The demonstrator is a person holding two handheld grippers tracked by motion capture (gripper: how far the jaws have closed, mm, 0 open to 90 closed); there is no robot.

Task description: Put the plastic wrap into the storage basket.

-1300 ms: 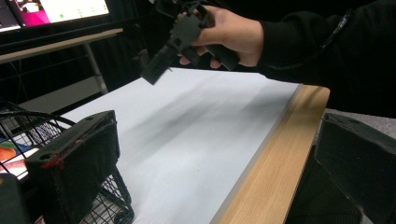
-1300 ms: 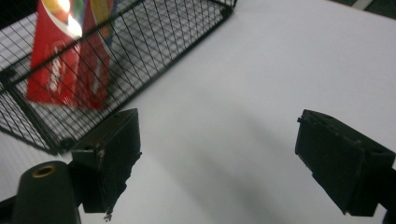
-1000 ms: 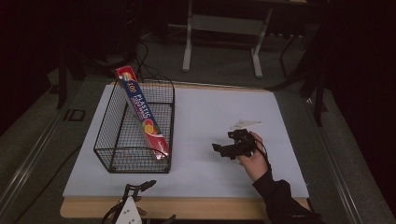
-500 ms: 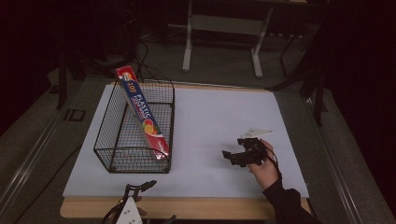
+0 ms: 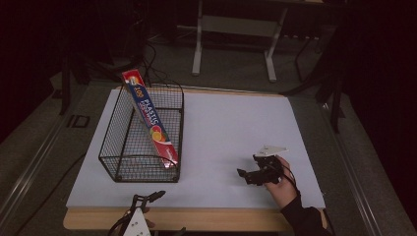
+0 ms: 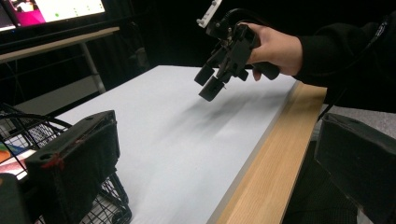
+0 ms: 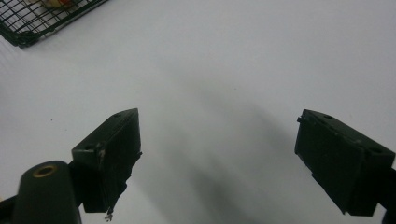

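Jaws of the right gripper (image 7: pixel 219 163) stand wide apart with nothing between them, and they point down at the bare white sheet (image 5: pixel 231 128), a little above it. In the high view this gripper (image 5: pixel 246 176) is held by a hand (image 5: pixel 280 187) near the front right part of the sheet, with its grey plate (image 5: pixel 269 149) on top. From its own camera, a corner of the wire basket (image 7: pixel 42 18) appears far ahead to the left.

Left gripper (image 6: pixel 205 163) is also open: one jaw is at the left of its view, the other at the right, and the gap between them holds nothing. It is low at the front edge of the table (image 5: pixel 196 219), just beside the front wall of the basket (image 5: pixel 142 142). Across the sheet from it the other gripper (image 6: pixel 212 81) hangs in the air.

Inside the basket a long box (image 5: pixel 150 118) leans tilted, its upper end sticking out over the far rim and its lower end down at the near right corner.
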